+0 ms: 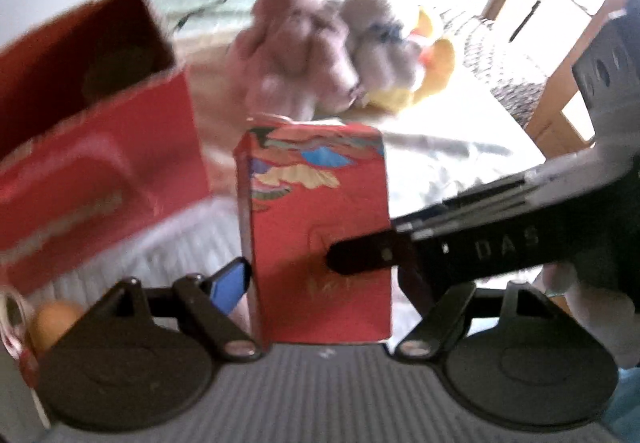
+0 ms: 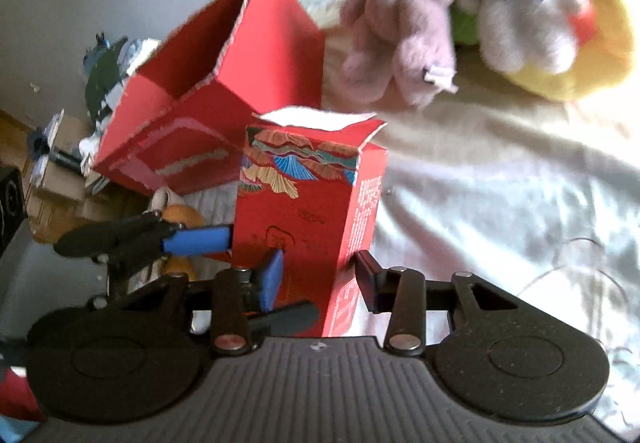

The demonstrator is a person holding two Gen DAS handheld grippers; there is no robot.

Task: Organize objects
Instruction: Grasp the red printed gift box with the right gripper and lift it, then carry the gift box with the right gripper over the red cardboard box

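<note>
Between both grippers stands the small red carton [image 2: 308, 219]: left gripper [image 1: 324, 275] and right gripper [image 2: 318, 275] each clamp it; lift level toward the open red box [image 2: 208, 115].

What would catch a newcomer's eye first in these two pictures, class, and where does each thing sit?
First, the small red patterned box, upright in the centre, with the left hand-held gripper and the right hand-held gripper both closed on its lower part. Behind it to the left tilts a larger open red box. Further back on the pale sheet lies a cluster of plush toys: pink, white and yellow.
</note>
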